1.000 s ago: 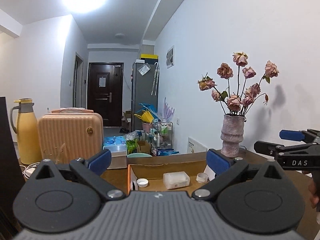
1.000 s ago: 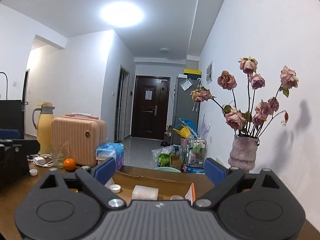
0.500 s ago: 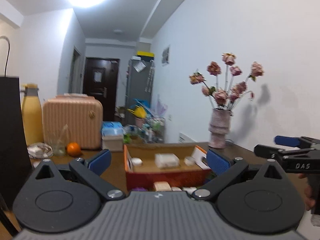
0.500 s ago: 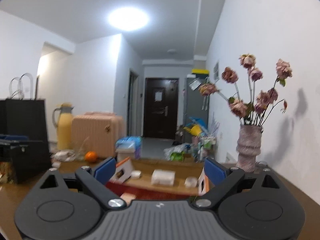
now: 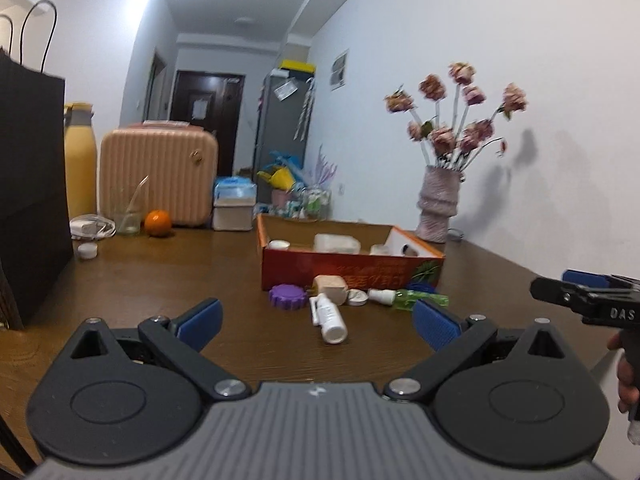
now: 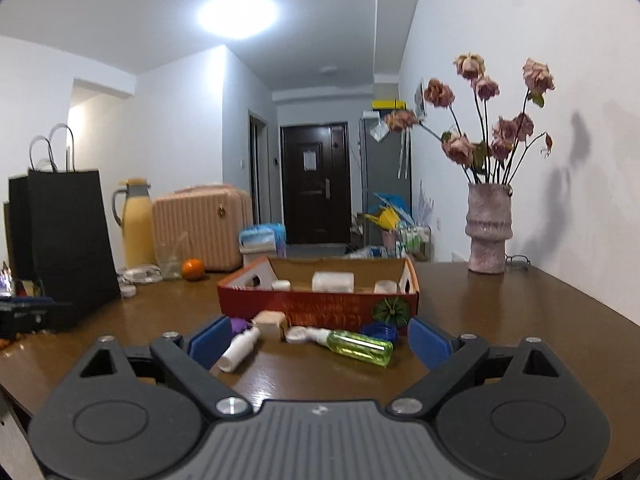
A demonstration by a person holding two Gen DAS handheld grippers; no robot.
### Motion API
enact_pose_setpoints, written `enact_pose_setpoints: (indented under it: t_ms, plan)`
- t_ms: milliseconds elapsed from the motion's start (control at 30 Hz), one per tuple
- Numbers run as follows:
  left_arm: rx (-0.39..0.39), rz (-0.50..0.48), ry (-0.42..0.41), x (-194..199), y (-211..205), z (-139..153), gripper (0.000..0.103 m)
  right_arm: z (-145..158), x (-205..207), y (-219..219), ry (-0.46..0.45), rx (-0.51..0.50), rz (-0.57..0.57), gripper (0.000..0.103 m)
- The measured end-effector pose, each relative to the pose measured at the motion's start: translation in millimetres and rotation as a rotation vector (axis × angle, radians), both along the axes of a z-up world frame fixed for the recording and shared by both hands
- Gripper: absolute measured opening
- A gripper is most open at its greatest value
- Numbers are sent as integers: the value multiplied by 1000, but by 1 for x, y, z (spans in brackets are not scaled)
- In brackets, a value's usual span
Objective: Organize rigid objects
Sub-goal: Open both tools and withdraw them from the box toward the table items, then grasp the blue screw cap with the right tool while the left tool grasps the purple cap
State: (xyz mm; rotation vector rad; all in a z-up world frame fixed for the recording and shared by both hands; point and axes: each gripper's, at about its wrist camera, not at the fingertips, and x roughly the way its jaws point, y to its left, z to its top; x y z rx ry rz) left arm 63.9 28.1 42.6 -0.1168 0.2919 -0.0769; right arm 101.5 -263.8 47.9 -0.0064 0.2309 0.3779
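Observation:
A red cardboard box [image 5: 348, 270] [image 6: 320, 306] sits open-topped on the brown table, with a white tub [image 5: 337, 242] and small white jars inside. In front of it lie loose items: a white spray bottle [image 5: 328, 314] [image 6: 239, 347], a purple lid [image 5: 287, 297], a beige cube [image 5: 330, 287] [image 6: 269, 322], a green transparent bottle [image 6: 360, 347] [image 5: 420, 301] and a blue cap [image 6: 380, 330]. My left gripper [image 5: 316, 322] is open and empty, short of the pile. My right gripper [image 6: 318, 340] is open and empty too, its blue pads [image 6: 210, 340] flanking the pile in view.
A black paper bag [image 5: 28, 200] [image 6: 68, 240] stands at the left. Behind it are a yellow thermos [image 6: 136, 222], a peach suitcase [image 5: 158, 176], a glass, an orange [image 5: 158, 223] and a small white lid [image 5: 87, 251]. A vase of dried roses [image 6: 488, 232] stands by the right wall.
Both grippers have pulled back from the box and tipped downward; the table front and the loose items before the box have come into view. Both stay open.

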Motion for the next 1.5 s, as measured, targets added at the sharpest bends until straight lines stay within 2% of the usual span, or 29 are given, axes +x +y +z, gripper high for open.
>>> enact_pose_setpoints:
  t_ms: [167, 233, 467, 567, 633, 700, 767, 867, 967, 1067, 1167, 1200, 1233, 1267, 1300, 1500]
  plan:
    - [-7, 3, 79, 35, 0, -16, 103, -10, 23, 10, 48, -30, 8, 92]
    - [3, -10, 106, 50, -2, -22, 103, -14, 35, 15, 68, -52, 13, 87]
    - [70, 6, 127, 118, 0, -27, 103, -25, 96, 20, 132, -108, 5, 79]
    - [92, -9, 170, 161, 7, -31, 97, -29, 128, 21, 148, -150, 7, 75]
    - [126, -5, 214, 191, 9, -37, 87, -32, 151, 21, 166, -167, 4, 69]
    - [139, -3, 265, 221, 11, -44, 82, -34, 176, 18, 189, -169, -19, 68]
    - [148, -15, 289, 244, 12, -50, 82, -36, 200, 15, 207, -155, -41, 68]
    - [160, -39, 300, 265, 11, -59, 82, -40, 235, 9, 256, -82, -59, 67]
    - [159, -58, 328, 279, 9, -68, 82, -50, 261, 12, 321, -50, -51, 67]
    - [132, -61, 370, 289, 13, -79, 78, -61, 277, 25, 353, -90, -50, 67]
    - [112, -67, 377, 292, 17, -81, 70, -70, 285, 33, 376, -111, -51, 67]
    - [111, -78, 374, 292, 17, -81, 64, -74, 287, 34, 383, -116, -55, 66]
    - [110, -88, 369, 290, 17, -81, 57, -76, 289, 34, 392, -115, -62, 61]
    - [115, -98, 364, 289, 16, -81, 54, -79, 291, 33, 403, -107, -65, 56]
    - [124, -100, 359, 289, 14, -81, 54, -80, 292, 31, 415, -86, -60, 53]
    - [136, -63, 348, 281, 12, -75, 53, -77, 289, 26, 419, -61, -64, 53]
